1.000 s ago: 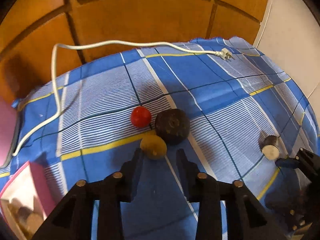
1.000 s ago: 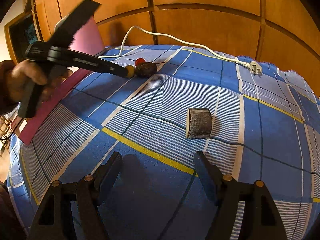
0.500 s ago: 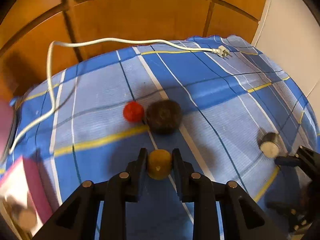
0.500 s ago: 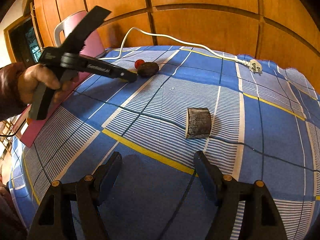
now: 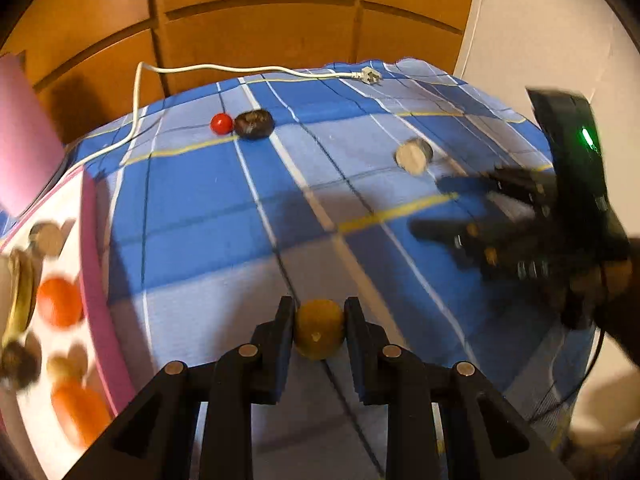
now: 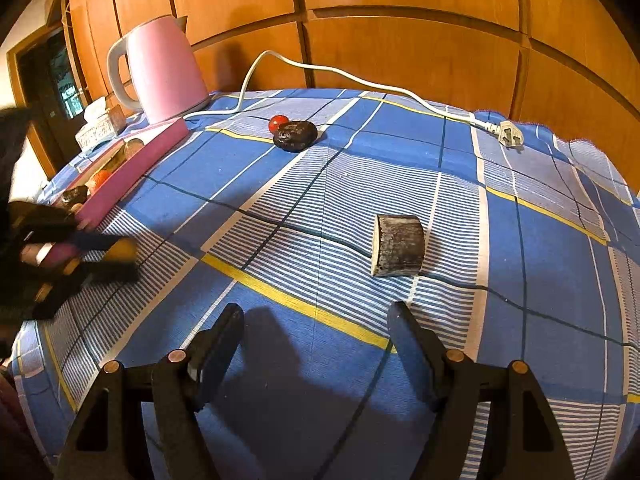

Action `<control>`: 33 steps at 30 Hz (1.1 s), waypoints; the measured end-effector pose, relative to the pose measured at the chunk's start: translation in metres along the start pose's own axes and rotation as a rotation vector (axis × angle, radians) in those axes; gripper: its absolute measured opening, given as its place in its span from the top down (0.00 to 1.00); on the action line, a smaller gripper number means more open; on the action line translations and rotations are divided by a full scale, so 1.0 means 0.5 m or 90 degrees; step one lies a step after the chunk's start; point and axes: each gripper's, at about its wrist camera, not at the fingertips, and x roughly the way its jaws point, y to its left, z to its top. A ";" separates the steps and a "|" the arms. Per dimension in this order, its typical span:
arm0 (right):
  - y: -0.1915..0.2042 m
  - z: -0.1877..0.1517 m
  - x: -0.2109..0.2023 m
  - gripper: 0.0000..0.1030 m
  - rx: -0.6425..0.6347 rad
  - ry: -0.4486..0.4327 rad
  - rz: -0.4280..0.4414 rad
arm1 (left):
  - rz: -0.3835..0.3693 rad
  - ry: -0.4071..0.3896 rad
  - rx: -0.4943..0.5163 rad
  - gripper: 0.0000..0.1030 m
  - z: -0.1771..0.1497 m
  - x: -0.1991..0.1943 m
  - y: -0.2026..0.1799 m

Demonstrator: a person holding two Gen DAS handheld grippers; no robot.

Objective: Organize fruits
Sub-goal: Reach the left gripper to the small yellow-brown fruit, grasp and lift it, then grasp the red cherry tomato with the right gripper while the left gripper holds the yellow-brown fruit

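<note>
Left wrist view: a small yellow-brown fruit [image 5: 319, 328], round and dull, sits pinched between the left tool [image 5: 319, 334] pads, lifted over the blue checked surface [image 5: 208, 184], near the pink tray [image 5: 94, 280] of fruit. Earlier it lay beside the red fruit [image 5: 221, 123] and dark fruit [image 5: 253, 123]. The right tool [image 6: 316, 344] hangs spread and empty, angled down before a brown cylinder [image 6: 398, 245].
</note>
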 end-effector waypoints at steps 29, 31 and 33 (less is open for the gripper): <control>0.018 0.020 0.008 0.27 -0.009 0.051 -0.061 | -0.005 -0.132 0.048 0.75 -0.093 -0.035 0.005; 0.025 0.037 0.007 0.38 -0.005 0.073 -0.068 | -0.005 -0.133 0.048 0.75 -0.093 -0.035 0.005; 0.041 0.057 -0.002 0.40 -0.031 0.064 -0.061 | -0.005 -0.134 0.048 0.75 -0.093 -0.035 0.004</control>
